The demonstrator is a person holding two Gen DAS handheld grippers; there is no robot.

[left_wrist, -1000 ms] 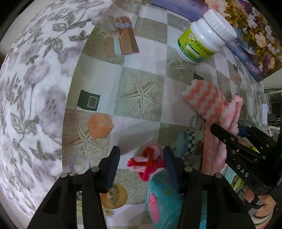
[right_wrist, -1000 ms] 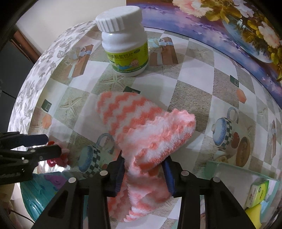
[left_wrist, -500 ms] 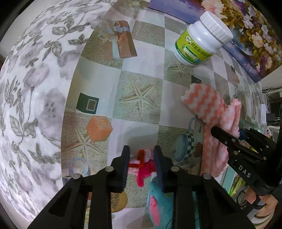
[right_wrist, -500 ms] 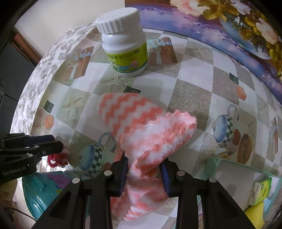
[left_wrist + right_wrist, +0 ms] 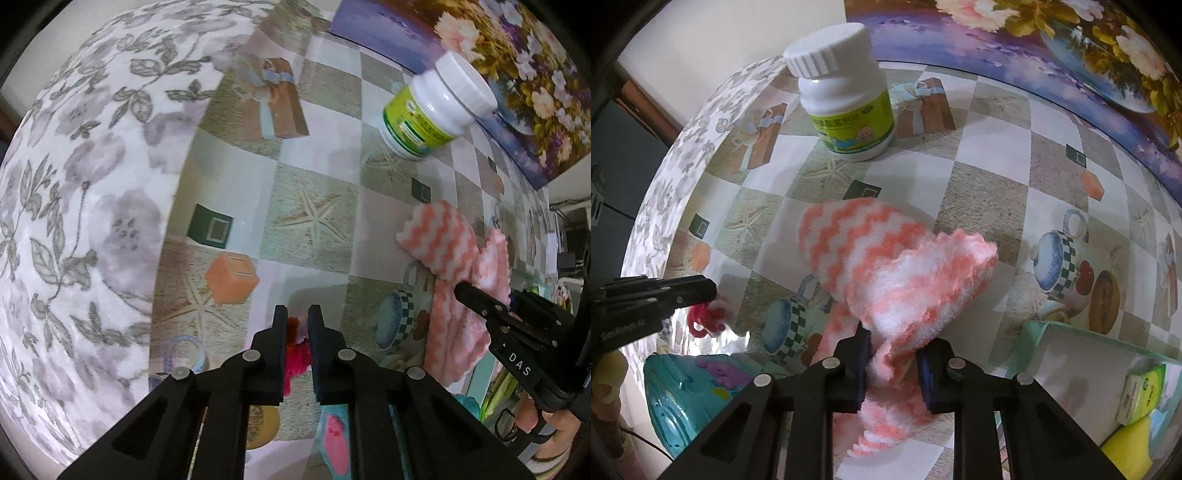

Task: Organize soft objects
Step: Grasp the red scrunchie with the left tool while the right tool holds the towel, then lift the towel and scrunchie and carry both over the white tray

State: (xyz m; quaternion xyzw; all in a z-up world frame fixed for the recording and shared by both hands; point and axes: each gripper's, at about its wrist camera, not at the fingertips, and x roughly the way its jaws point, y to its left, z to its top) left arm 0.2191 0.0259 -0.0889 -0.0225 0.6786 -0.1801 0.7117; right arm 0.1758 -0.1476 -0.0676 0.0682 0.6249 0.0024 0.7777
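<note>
The right gripper, marked "DAS", is clamping a fluffy pink-and-white zigzag cloth whose long axis is running from the jaws toward the white, green-labelled pill bottle. The left gripper has just been closing and is pinching a red-and-pink fuzzy pipe-cleaner tangle on the checked tablecloth.

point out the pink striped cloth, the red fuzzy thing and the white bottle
pink striped cloth [image 5: 864,236], right wrist view, on its flat striped part
red fuzzy thing [image 5: 701,317], right wrist view, on its red loops
white bottle [image 5: 846,107], right wrist view, on its white body above the green label
</note>
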